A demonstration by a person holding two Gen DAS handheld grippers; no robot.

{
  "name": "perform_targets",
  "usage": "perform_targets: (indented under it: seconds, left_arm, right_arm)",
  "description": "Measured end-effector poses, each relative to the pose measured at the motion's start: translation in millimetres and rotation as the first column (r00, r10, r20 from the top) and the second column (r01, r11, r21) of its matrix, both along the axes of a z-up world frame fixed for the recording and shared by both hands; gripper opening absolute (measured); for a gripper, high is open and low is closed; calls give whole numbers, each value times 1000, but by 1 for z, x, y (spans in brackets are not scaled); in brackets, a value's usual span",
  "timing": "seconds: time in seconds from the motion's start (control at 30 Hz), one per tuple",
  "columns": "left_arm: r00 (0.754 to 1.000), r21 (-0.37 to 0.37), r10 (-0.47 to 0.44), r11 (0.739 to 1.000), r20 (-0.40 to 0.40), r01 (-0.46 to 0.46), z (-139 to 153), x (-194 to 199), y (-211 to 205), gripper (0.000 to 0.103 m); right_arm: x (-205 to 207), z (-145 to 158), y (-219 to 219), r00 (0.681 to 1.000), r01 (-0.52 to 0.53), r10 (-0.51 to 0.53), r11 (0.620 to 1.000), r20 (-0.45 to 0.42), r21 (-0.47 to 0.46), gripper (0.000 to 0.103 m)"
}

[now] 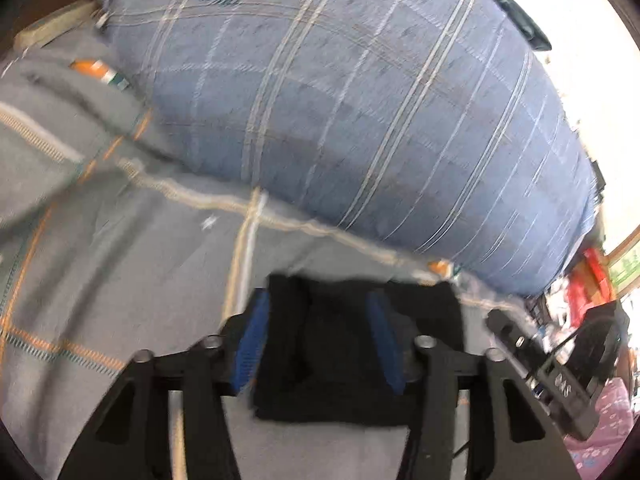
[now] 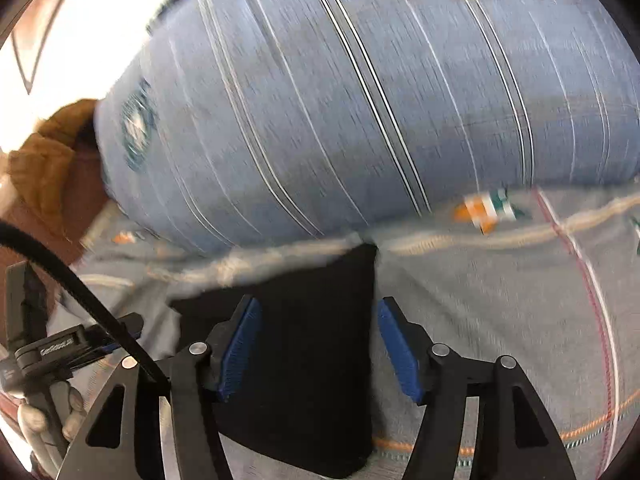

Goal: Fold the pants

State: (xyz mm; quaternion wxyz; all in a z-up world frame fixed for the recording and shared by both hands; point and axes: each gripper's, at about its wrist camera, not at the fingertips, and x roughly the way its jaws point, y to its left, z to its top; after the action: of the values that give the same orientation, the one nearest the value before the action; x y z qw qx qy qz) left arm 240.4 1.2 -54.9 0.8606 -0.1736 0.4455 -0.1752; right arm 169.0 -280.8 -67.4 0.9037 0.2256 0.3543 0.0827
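The black pants (image 1: 352, 356) lie folded into a small block on the grey bedsheet (image 1: 120, 264). In the left wrist view my left gripper (image 1: 318, 344) is open, its blue pads (image 1: 250, 344) standing either side of the block, above it. In the right wrist view the black pants (image 2: 308, 360) run between the pads of my right gripper (image 2: 320, 348), which is open; the fabric's right edge lies just inside the right pad (image 2: 400, 352). Both views are motion-blurred.
A big blue plaid pillow (image 1: 360, 112) lies just beyond the pants; it also shows in the right wrist view (image 2: 340, 100). The right gripper's body (image 1: 544, 372) shows at right. The left gripper's body (image 2: 48, 352) shows at left. A brown garment (image 2: 44, 168) lies far left.
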Motion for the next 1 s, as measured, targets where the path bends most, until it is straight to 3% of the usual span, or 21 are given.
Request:
perform_targets:
  seconds: [0.13, 0.27, 0.33, 0.5, 0.63, 0.67, 0.77, 0.83, 0.93, 1.0]
  left_arm:
    - [997, -50, -28, 998, -71, 24, -23, 33, -30, 56]
    - [979, -87, -1, 996, -203, -17, -66, 53, -30, 56]
    - [974, -118, -1, 993, -225, -26, -78, 56, -27, 56]
    - [979, -159, -27, 987, -201, -6, -79, 51, -20, 56]
    - [979, -191, -15, 981, -202, -24, -60, 33, 1, 56]
    - [985, -168, -18, 986, -169, -11, -48, 22, 7, 56]
    - [1000, -7, 0, 1000, -27, -1, -11, -27, 18, 58]
    - [998, 98, 32, 994, 60, -38, 6, -63, 22, 62]
    - [957, 302, 88, 937, 277, -173, 28, -139, 21, 74]
    - [905, 378, 98, 886, 413, -269, 36, -188, 16, 97]
  right_arm:
    - [32, -15, 0, 995, -64, 77, 977, -56, 205, 68]
    - [52, -47, -5, 988, 0, 38, 969, -148, 248, 66]
    - [54, -61, -9, 986, 21, 22, 968, -167, 252, 66]
    - [51, -68, -15, 988, 33, 12, 956, -151, 292, 66]
    - [26, -42, -29, 994, 55, -20, 946, -112, 320, 70]
    - [17, -35, -32, 995, 50, -20, 947, -96, 317, 71]
    - [-23, -4, -31, 999, 35, -25, 964, -42, 264, 77]
    - [-63, 14, -22, 999, 34, -33, 983, -11, 178, 78]
    - [-120, 21, 0, 999, 47, -48, 999, 21, 13, 79]
    - [-152, 18, 17, 998, 60, -58, 996, 39, -71, 82]
